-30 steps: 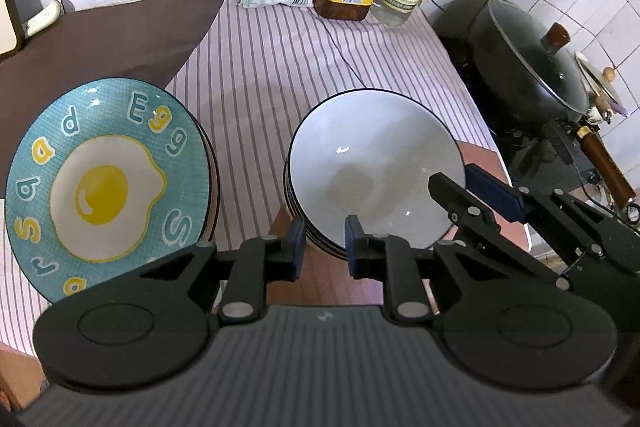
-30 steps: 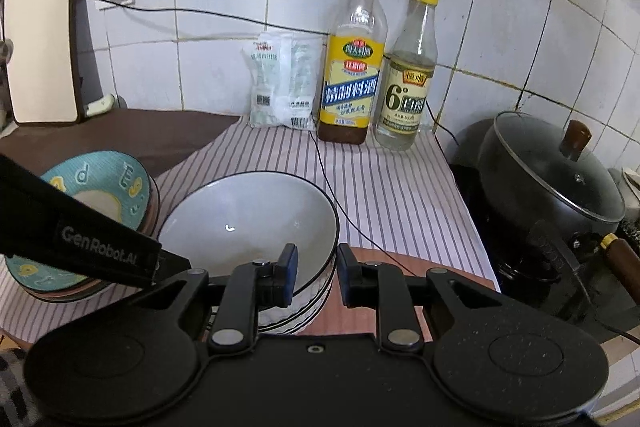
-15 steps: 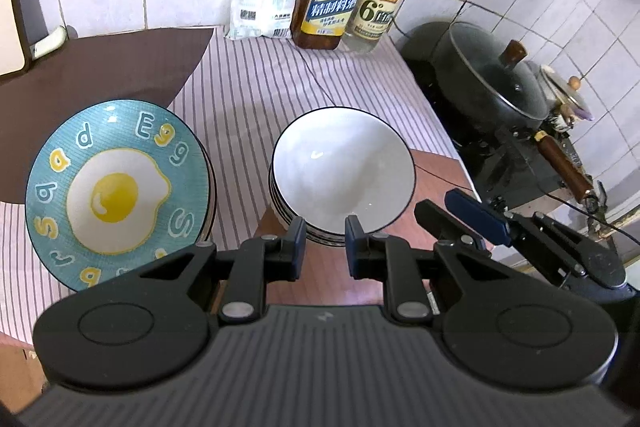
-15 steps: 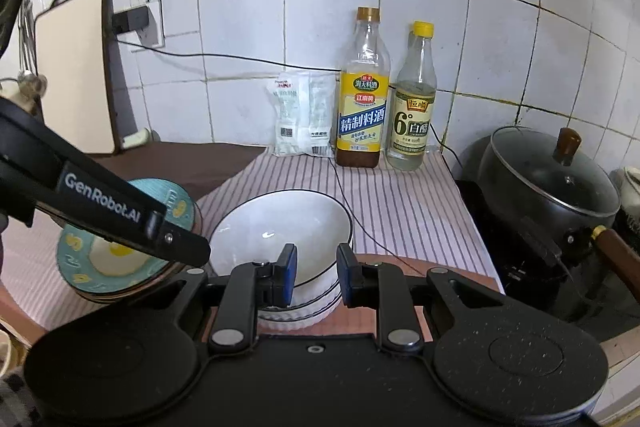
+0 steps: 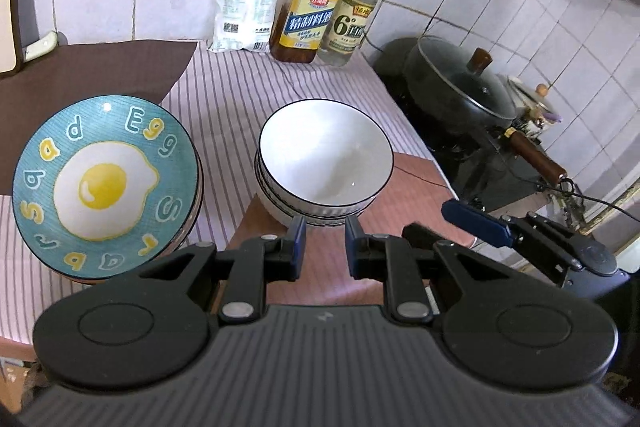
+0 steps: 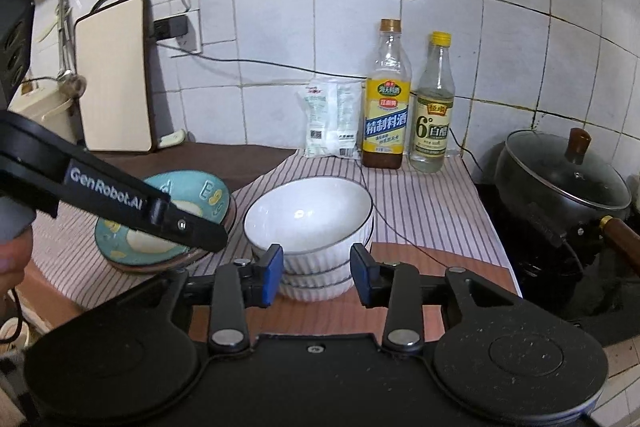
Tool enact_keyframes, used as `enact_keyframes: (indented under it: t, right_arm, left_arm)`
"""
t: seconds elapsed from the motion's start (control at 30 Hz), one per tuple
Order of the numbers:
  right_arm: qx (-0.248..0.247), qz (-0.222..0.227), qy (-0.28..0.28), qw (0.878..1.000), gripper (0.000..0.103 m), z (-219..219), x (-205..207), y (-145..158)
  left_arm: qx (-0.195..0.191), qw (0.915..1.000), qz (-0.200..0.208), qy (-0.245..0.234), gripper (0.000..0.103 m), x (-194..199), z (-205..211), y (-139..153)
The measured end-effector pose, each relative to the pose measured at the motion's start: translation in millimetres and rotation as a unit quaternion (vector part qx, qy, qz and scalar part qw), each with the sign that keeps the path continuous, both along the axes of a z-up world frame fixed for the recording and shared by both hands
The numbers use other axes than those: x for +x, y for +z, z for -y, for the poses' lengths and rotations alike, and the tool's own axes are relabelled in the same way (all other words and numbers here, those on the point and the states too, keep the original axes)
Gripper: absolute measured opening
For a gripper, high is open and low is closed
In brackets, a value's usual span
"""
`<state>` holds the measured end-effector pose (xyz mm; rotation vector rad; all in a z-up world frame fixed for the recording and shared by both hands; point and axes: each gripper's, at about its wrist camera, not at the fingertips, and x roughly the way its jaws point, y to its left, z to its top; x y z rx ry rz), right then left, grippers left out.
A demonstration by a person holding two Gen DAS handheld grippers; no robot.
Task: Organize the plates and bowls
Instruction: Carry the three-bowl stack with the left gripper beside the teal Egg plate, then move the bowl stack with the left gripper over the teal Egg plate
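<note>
A stack of white bowls with black rims (image 5: 325,163) stands on the counter, also in the right wrist view (image 6: 310,223). To its left is a stack of plates topped by a teal plate with a fried-egg picture (image 5: 105,185), partly hidden by the left gripper's arm in the right wrist view (image 6: 192,193). My left gripper (image 5: 325,247) is open and empty, hovering just short of the bowls. My right gripper (image 6: 316,269) is open and empty, its fingers on either side of the bowl stack's near side, apart from it. The right gripper also shows in the left wrist view (image 5: 476,223).
Two bottles (image 6: 386,115) (image 6: 432,123) and a white packet (image 6: 330,119) stand against the tiled wall. A lidded black pot (image 6: 560,179) sits on the stove at right. A cutting board (image 6: 114,79) leans at back left. A striped cloth (image 5: 248,95) covers the counter.
Both grippers have pulled back and up from the bowls. The right gripper's jaws have opened wider. The stacks have not moved.
</note>
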<state>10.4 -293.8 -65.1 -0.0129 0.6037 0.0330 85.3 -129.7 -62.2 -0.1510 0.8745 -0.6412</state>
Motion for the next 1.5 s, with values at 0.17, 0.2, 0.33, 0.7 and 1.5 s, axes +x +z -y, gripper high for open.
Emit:
enact_keyframes:
  t: [0.17,0.2,0.33,0.7,1.5]
  right_arm:
    - [-0.006,-0.002,0.015,1.000,0.060,5,-4,-19]
    - [-0.005,-0.003,0.015,1.000,0.063,6,-4,-24]
    - [0.001,0.000,0.011,1.000,0.066,14,1,-43]
    - [0.005,0.003,0.028,1.000,0.077,24,29,-95]
    - [0.027,0.060,0.048,0.997,0.094,14,74,-136]
  left_arm:
    - [-0.021,0.9997,0.014,-0.001,0.023,-5,-5,-12]
    - [-0.029,0.9995,0.013,-0.001,0.025,-4,-6,-15]
    - [-0.052,0.9986,0.011,0.010,0.040,-2,-10,-24]
    - [-0.119,0.9917,-0.032,0.038,0.059,22,-18,-42]
    - [-0.057,0.9893,-0.125,0.048,0.060,100,24,-89]
